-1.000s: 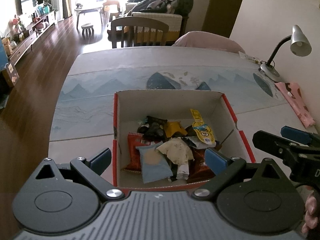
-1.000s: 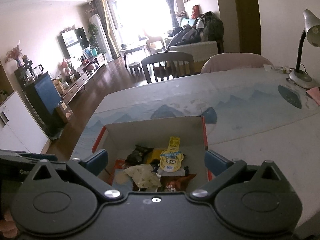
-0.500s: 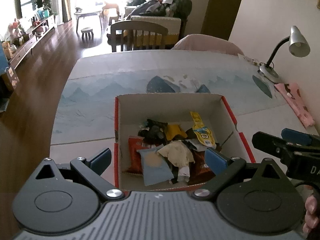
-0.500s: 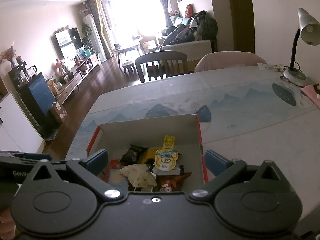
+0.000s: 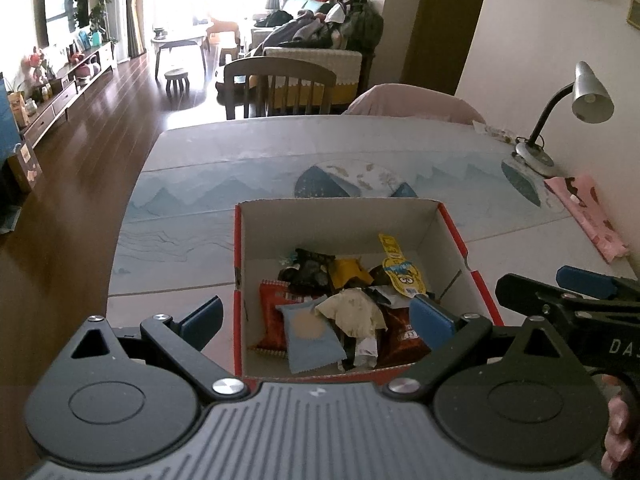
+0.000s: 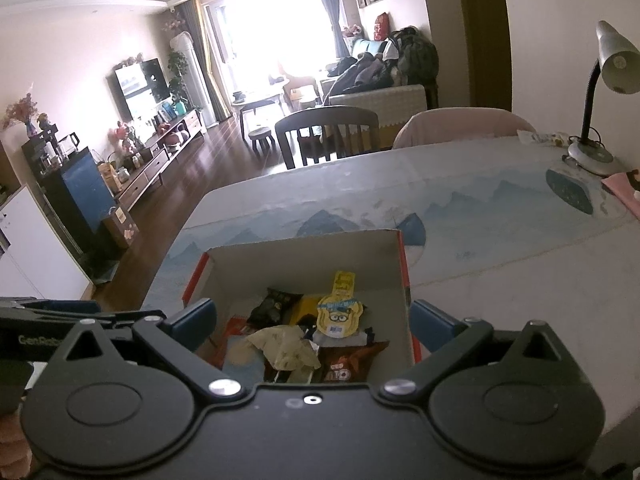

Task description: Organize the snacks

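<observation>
Snacks (image 5: 340,304) sit piled in an open red-sided cardboard box (image 5: 340,220) on the worktop (image 5: 180,232), near its front edge; nothing snack-like visible on the worktop outside the box, so the pile looks gathered, and whether sorting remains I can't judge. Left tongs (image 5: 316,314) are spread wide, empty, hovering at the near wall of the box, left pad outside the box's left wall, right pad over the packets. Right tongs (image 6: 312,322) likewise spread and empty, held just right of the left pair, pointing along the box; right pad sits outside the right wall. A hand (image 5: 618,432) shows at the frame edge behind the right tool. If the next move is a pick: take the top layer first. The cream crumpled wrapper (image 5: 352,312) and the pale blue packet (image 5: 310,334) lie on top and are reachable. The yellow cartoon-face pouch (image 5: 402,276) leans toward the right wall; pinch it by its tab. Come down steeply and narrow the spread before entry so the pads clear the walls. The box looks light, likely to slide; one tool could brace it. Crinkly film slips, so grip a seam or folded edge.
</observation>
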A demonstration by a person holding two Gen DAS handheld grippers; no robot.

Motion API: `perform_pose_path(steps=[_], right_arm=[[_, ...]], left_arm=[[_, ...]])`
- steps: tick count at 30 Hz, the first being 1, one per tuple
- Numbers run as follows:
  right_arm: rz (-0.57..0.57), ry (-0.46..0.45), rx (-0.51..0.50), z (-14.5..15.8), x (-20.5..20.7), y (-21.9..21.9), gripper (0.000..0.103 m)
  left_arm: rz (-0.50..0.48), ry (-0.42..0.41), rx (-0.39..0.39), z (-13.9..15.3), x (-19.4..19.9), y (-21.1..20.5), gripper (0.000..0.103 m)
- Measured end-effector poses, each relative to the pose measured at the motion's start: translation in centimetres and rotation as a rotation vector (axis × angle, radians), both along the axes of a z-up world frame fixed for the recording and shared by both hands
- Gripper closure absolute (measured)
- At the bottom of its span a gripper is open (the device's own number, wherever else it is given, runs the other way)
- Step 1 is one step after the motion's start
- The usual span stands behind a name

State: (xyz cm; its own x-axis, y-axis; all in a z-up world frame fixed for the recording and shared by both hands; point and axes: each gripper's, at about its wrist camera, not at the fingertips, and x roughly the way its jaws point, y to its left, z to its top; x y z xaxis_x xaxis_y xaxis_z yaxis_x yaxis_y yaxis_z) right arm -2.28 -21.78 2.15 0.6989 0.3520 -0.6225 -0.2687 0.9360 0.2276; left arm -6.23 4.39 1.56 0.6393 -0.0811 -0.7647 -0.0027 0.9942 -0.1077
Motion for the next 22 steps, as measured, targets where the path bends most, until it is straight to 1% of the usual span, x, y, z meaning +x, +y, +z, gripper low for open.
perform_pose_path(steps=[11,15,22], right_arm=[[-0.003,0.009,0.002,-0.1,-0.4,-0.1,0.000],[-0.007,0.009,0.004,0.0,-0.6,-0.3,0.000],[0.004,0.019,0.005,0.0,0.4,-1.4,0.000]], left_arm=[[-0.013,0.015,-0.004,0.1,-0.2,-0.6,0.003],[-0.015,0.022,-0.009,0.0,0.1,-0.9,0.003],[0.006,0.029,-0.003,-0.1,1.3,-2.0,0.003]])
